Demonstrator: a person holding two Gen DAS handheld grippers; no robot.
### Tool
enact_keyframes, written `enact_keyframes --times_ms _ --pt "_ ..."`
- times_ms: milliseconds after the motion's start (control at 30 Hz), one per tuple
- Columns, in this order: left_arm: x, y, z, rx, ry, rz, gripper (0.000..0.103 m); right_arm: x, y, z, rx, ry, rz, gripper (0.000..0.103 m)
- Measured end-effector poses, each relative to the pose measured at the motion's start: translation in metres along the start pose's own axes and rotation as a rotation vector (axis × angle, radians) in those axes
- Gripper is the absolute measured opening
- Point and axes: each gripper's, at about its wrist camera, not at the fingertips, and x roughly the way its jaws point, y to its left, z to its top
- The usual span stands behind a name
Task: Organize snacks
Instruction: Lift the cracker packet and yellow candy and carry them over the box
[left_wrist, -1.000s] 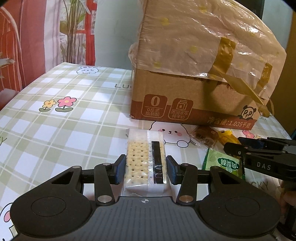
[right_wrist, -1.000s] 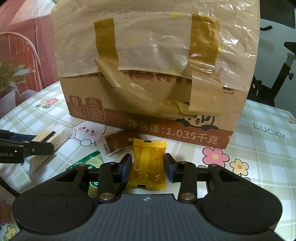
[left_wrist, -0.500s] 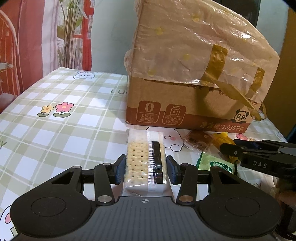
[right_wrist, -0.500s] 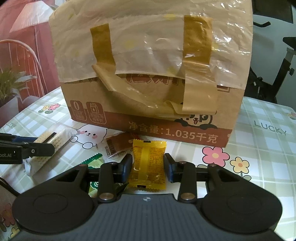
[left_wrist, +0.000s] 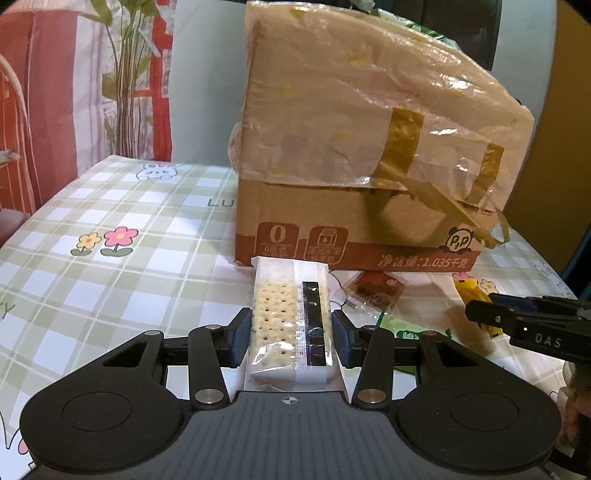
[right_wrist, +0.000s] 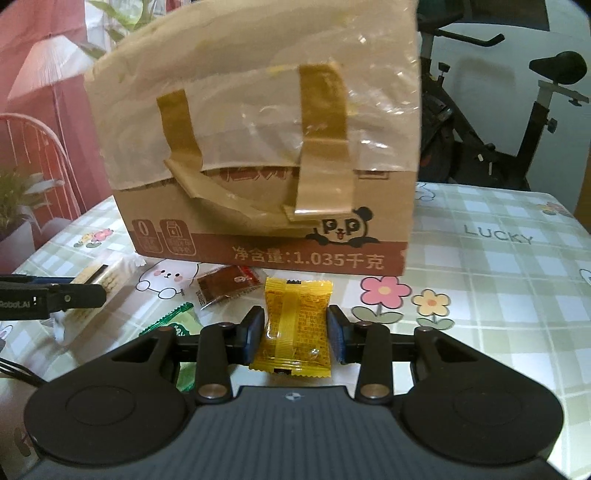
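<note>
My left gripper (left_wrist: 291, 334) is shut on a clear-wrapped cracker pack (left_wrist: 286, 317), held above the checked tablecloth in front of the cardboard box (left_wrist: 369, 147). My right gripper (right_wrist: 296, 328) is shut on a yellow snack packet (right_wrist: 295, 325), also in front of the box (right_wrist: 266, 147). In the right wrist view the left gripper (right_wrist: 55, 299) and its cracker pack (right_wrist: 107, 277) show at the far left. In the left wrist view the right gripper's finger (left_wrist: 524, 325) reaches in from the right. A brown sachet (left_wrist: 375, 291) and a green packet (left_wrist: 402, 328) lie on the table.
The box carries a taped plastic cover over its top. The brown sachet (right_wrist: 225, 286) and green packet (right_wrist: 173, 321) lie between the two grippers. A checked tablecloth (right_wrist: 498, 280) with flowers covers the table. An exercise bike (right_wrist: 517, 110) stands behind at the right.
Both grippers have lifted a little with their packets still held. The right one has rolled slightly and shifted right, so the box now sits further left in its view.
</note>
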Motion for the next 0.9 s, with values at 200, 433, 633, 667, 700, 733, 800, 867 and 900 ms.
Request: enact_keyframes --times_ms 200,433,633,667,700,733,800,867,900 --pt "-0.006 -0.004 0.003 0.010 -0.019 -0.001 0.048 -0.013 0.000 -0.001 0.011 -0.023 0.010 0.039" --pt "-0.016 -0.008 0.008 0.019 -0.049 -0.002 0.048 -0.027 0.005 0.006 -0.011 -0.067 0.028 0.039" --pt "-0.024 -0.011 0.017 0.038 -0.087 -0.003 0.048 -0.040 0.008 0.013 -0.028 -0.113 0.036 0.039" --pt "-0.027 -0.012 0.019 0.043 -0.096 -0.003 0.048 -0.042 0.008 0.014 -0.030 -0.122 0.037 0.039" --pt "-0.029 -0.013 0.021 0.049 -0.108 -0.004 0.048 -0.045 0.009 0.016 -0.032 -0.131 0.039 0.039" --pt "-0.032 -0.014 0.024 0.055 -0.121 -0.004 0.048 -0.048 0.009 0.017 -0.034 -0.142 0.040 0.039" --pt "-0.038 -0.016 0.028 0.063 -0.143 -0.007 0.048 -0.054 0.009 0.021 -0.037 -0.163 0.044 0.039" --pt "-0.044 -0.018 0.033 0.069 -0.168 -0.013 0.048 -0.059 0.009 0.024 -0.037 -0.186 0.049 0.039" --pt "-0.047 -0.018 0.036 0.071 -0.179 -0.016 0.048 -0.062 0.009 0.026 -0.037 -0.197 0.050 0.039"
